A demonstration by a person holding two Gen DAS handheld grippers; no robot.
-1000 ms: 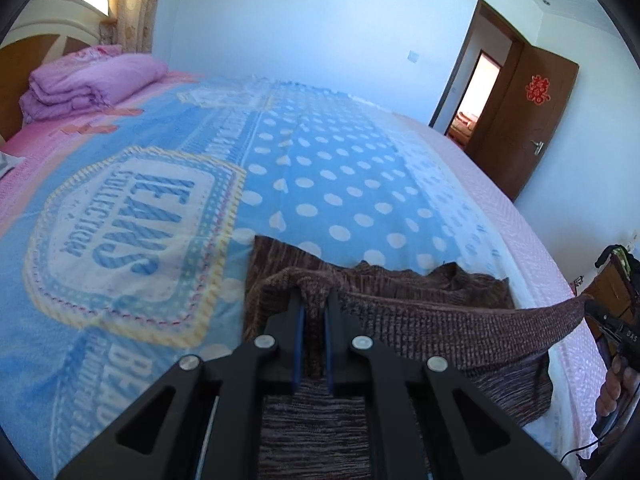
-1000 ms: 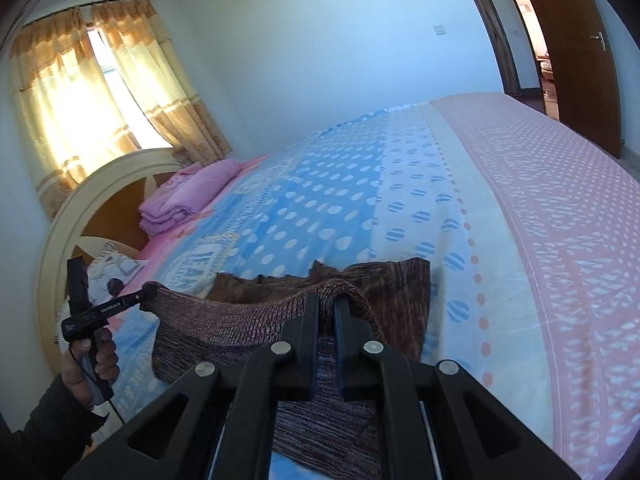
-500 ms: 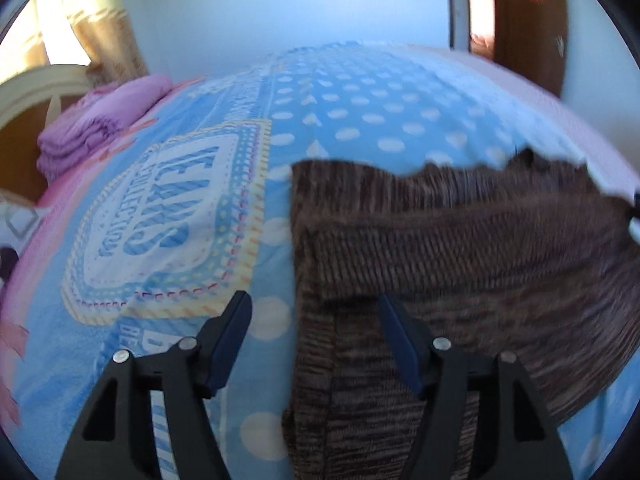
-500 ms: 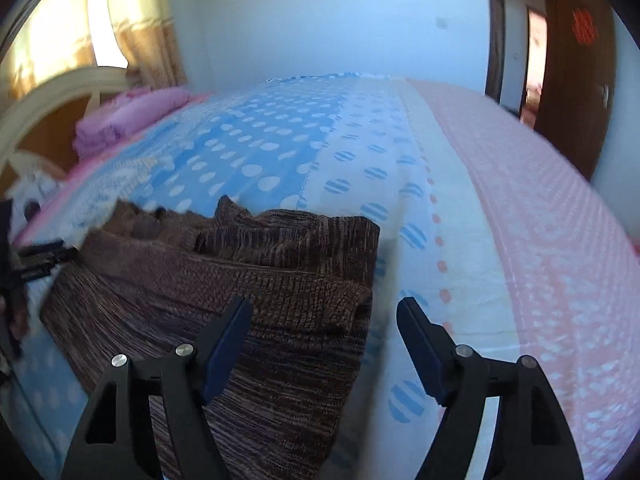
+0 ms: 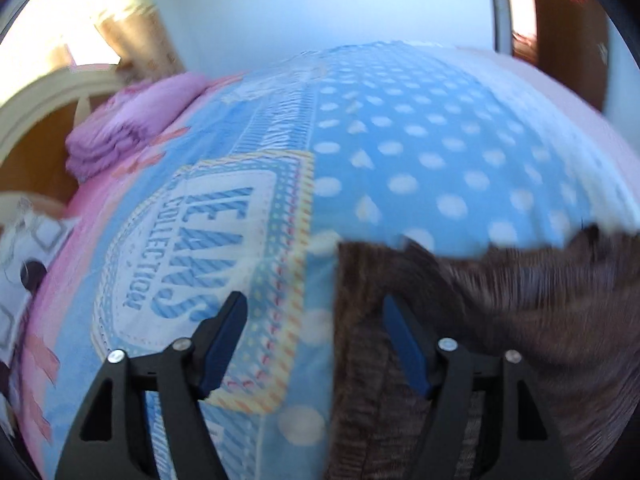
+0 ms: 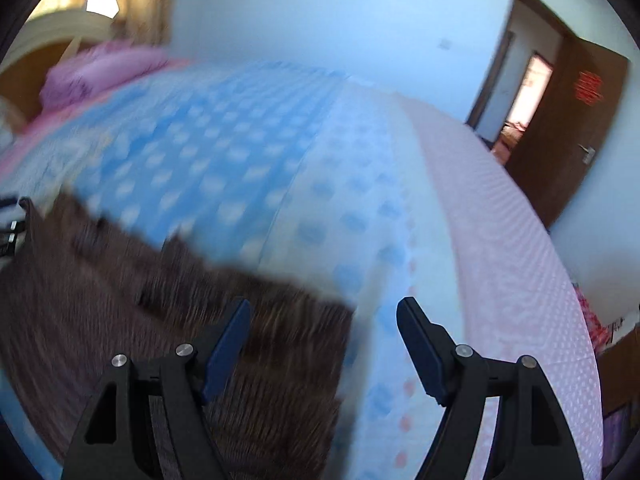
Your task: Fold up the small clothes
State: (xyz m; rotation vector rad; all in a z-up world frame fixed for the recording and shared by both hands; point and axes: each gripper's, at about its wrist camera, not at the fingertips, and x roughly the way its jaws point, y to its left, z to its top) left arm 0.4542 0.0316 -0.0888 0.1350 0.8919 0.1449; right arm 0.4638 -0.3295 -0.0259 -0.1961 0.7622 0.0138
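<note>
Both grippers, left (image 5: 314,332) and right (image 6: 324,336), now released, jaws wide, empty. Sweater (image 5: 500,320) dropped flat on bed (image 6: 360,184), straddling inner jaws. Fold laid; regrasp next, likely.

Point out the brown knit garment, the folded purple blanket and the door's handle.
brown knit garment (image 5: 500,320): left wrist view, its upper fold.
folded purple blanket (image 5: 132,128): left wrist view, middle of the stack.
door handle (image 6: 588,155): right wrist view, the metal lever.
</note>
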